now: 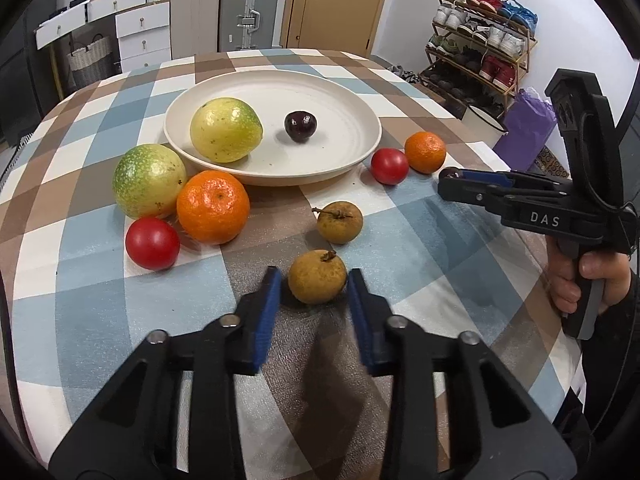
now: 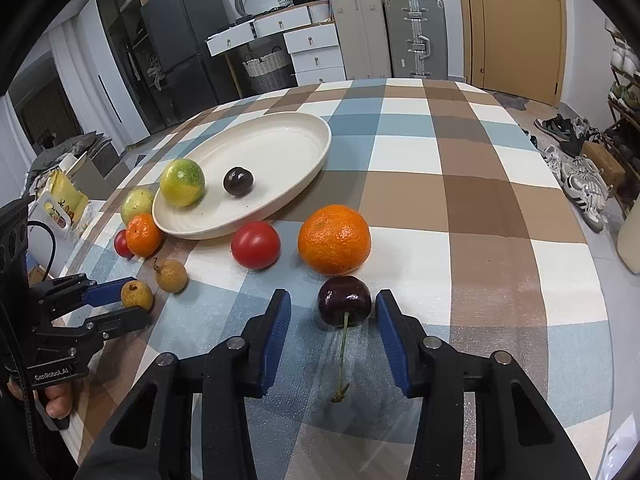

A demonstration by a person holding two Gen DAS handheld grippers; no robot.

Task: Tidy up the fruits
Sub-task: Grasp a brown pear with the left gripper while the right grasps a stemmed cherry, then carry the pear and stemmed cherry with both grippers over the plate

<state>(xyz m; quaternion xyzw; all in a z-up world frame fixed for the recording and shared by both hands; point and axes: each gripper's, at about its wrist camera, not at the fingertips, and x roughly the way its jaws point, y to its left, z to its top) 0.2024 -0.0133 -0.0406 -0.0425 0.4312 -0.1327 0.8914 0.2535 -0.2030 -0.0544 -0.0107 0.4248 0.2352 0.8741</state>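
A cream plate [image 1: 344, 148] [image 2: 304, 136] holds a yellow-green fruit [image 1: 226, 130] [image 2: 182, 182] and a dark cherry [image 1: 300, 126] [image 2: 238, 181]. My left gripper [image 1: 314, 280] is open, its pads on either side of a brown longan [image 1: 317, 277] [image 2: 137, 294] on the cloth. My right gripper [image 2: 330, 308] is open around a stemmed dark cherry [image 2: 344, 300], with a gap on each side. A second longan [image 1: 340, 222] [image 2: 171, 275], two oranges [image 1: 213, 207] [image 2: 334, 239], two tomatoes [image 1: 152, 243] [image 2: 255, 245] and a green fruit [image 1: 149, 180] lie around the plate.
The table carries a checked blue, brown and white cloth [image 2: 460, 184]. The small orange [image 1: 425, 152] and a tomato [image 1: 389, 166] sit right of the plate. A shoe rack [image 1: 480, 40] stands beyond the table's right edge, suitcases [image 2: 416, 36] and drawers behind.
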